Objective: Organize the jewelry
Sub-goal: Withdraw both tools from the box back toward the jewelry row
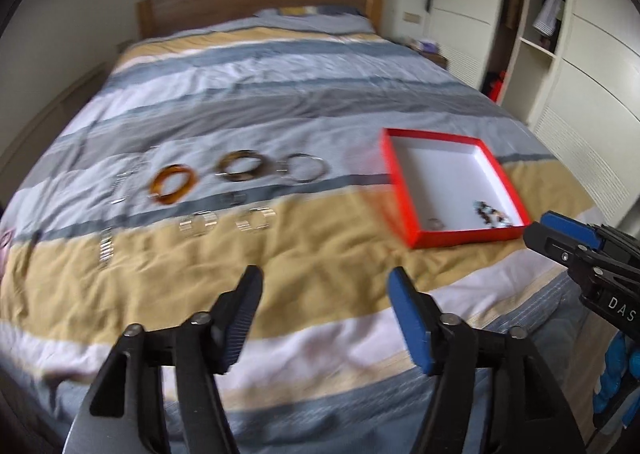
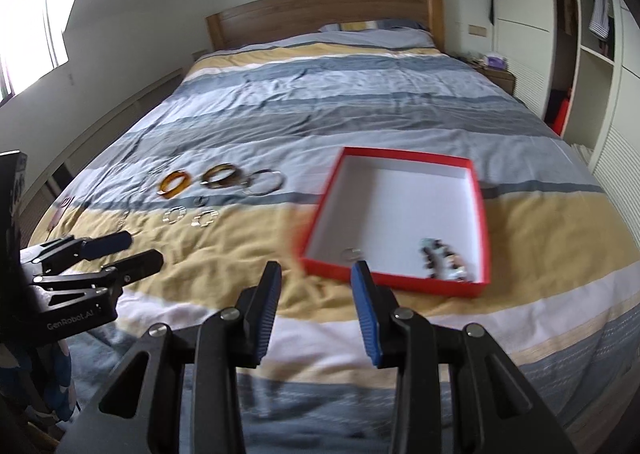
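Left wrist view: the left gripper point(image 1: 324, 282) hangs above the striped bedspread point(image 1: 280, 93) with its jaws apart and nothing between them. The red box point(image 1: 404, 189) lies to the right on the bedspread, open at the top. Inside, near its near wall, sit a beaded bracelet point(image 1: 492, 215) and a small ring point(image 1: 436, 223); motion blur hides their detail. To the left lie an amber bangle point(image 1: 173, 185), a dark tortoiseshell bangle point(image 1: 244, 165) and a thin metal bangle point(image 1: 306, 169) in a row. Nearer lie two pale cuffs point(image 1: 198, 222), blurred. Further small metal pieces at far left cannot be made out. The right gripper point(image 1: 560, 238) enters at the right edge, partly cut off.

Right wrist view: the right gripper point(image 2: 316, 270) has its jaws apart, empty, just short of the red box point(image 2: 478, 213). The beaded bracelet point(image 2: 444, 258) rests in the near right corner. The ring point(image 2: 350, 253) is partly hidden behind a fingertip. The left gripper point(image 2: 140, 250) shows at left, jaws parted.
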A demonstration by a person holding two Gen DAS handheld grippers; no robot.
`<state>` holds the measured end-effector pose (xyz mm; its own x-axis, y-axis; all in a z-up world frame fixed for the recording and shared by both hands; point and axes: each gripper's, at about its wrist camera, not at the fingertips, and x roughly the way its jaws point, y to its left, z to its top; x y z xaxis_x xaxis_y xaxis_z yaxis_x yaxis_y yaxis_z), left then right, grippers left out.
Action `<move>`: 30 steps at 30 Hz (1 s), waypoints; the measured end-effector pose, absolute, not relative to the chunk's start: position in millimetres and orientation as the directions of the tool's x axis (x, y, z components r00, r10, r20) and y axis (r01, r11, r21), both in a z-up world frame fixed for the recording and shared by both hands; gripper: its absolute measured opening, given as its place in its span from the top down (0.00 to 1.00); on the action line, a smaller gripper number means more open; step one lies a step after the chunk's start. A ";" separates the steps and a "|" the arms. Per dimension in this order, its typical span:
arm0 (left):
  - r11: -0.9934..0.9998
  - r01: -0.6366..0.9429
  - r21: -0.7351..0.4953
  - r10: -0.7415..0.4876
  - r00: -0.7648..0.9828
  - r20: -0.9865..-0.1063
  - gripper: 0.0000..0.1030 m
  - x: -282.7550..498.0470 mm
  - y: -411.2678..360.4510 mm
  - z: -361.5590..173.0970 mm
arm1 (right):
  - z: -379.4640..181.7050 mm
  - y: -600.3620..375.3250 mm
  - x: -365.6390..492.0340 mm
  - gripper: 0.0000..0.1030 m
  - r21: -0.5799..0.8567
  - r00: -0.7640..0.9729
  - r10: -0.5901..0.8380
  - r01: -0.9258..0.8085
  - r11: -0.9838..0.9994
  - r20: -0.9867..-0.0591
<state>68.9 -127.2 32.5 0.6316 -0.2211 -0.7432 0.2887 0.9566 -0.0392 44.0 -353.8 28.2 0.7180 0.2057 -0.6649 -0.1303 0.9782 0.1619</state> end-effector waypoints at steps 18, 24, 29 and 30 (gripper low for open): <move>0.997 0.056 -0.057 -0.080 0.739 -0.669 0.29 -17.8 -13.1 49.0 | 73.4 -245.8 -35.8 0.61 -0.045 0.778 0.185 -0.263 0.964 -0.600; 0.997 0.056 -0.059 -0.081 0.757 -0.648 0.22 -33.1 -8.3 55.8 | 86.2 -235.3 -51.2 0.61 -0.088 0.803 0.178 -0.275 0.957 -0.569; 0.997 0.045 -0.061 -0.074 0.765 -0.640 0.18 -37.5 -5.5 60.5 | 91.6 -232.6 -57.0 0.61 -0.120 0.819 0.154 -0.261 0.958 -0.553; 0.997 0.043 -0.063 -0.074 0.766 -0.639 0.18 -37.7 -4.6 61.0 | 91.9 -232.7 -57.1 0.61 -0.122 0.820 0.152 -0.259 0.958 -0.551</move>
<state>-37.7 -4.6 61.0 0.7657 -0.0735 -0.6390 0.0428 0.9971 -0.0634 -57.1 -232.7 91.9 0.8204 0.1516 -0.5514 -0.2591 0.9581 -0.1220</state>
